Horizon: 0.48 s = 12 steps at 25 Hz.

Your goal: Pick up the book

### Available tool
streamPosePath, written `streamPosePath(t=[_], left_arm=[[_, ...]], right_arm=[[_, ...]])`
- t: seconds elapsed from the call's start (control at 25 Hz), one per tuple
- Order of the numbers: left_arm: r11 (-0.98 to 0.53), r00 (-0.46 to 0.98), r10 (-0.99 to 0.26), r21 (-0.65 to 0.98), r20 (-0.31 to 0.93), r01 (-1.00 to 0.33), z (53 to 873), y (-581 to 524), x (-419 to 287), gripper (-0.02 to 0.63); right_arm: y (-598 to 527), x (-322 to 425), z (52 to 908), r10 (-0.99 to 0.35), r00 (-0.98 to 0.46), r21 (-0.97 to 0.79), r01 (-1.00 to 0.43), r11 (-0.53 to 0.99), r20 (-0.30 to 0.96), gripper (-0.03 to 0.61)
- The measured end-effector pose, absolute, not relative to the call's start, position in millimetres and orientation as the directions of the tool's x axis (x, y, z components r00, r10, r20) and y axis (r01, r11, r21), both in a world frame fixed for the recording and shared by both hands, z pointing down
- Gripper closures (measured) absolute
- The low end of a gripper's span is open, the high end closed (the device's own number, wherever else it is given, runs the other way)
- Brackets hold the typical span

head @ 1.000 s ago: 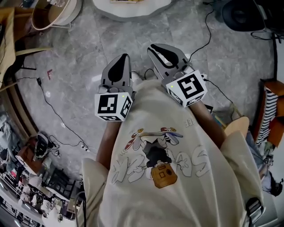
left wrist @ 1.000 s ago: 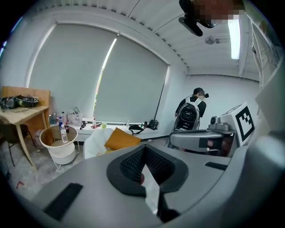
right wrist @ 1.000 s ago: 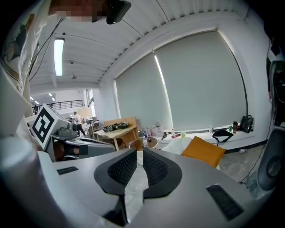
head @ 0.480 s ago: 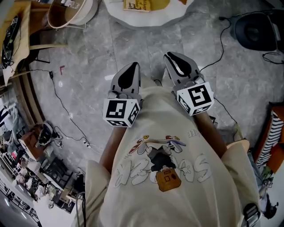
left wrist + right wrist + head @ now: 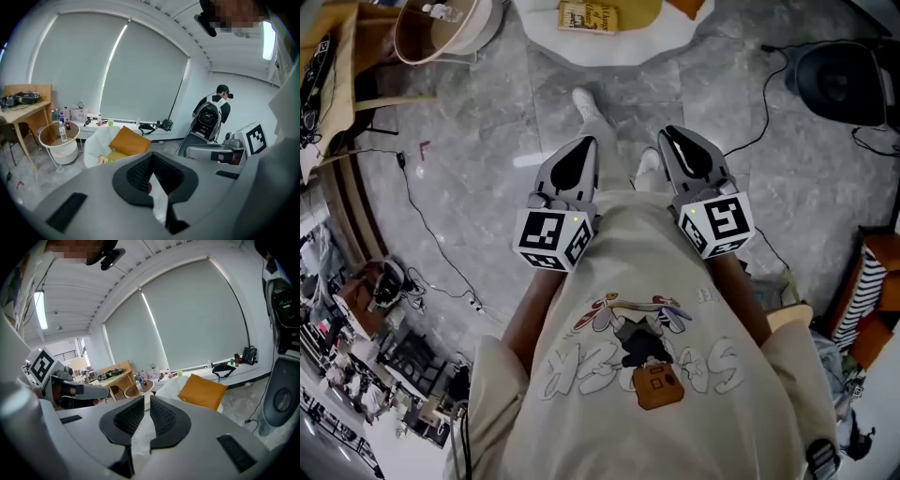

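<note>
While left tool (image 5: 582,143) is shut, book (image 5: 588,17) untouched

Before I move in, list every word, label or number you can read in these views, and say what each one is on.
No text here can be quoted.
yellow book: dark print on the cover, too small to read.
T-shirt: large outlined letters around a cartoon, too warped by folds to read.
left gripper and right gripper: the cubes carry black-and-white square patterns, no words.
</note>
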State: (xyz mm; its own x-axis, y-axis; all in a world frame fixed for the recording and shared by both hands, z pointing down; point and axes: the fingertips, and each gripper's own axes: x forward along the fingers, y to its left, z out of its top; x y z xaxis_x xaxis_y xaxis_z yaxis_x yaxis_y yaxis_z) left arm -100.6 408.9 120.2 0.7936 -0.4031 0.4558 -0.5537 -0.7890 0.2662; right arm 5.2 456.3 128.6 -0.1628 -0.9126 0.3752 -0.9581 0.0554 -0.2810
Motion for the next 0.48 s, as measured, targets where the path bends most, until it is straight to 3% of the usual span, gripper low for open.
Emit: streamPosePath(t=[0.48], left_arm=[[-0.764,0.834,-0.342,0.389,0.432,-0.515,129,216,-79,0.607]], right_arm=[[283,26,132,-0.886,-0.114,-0.241,-0.971,0.003,0.45,0.525]])
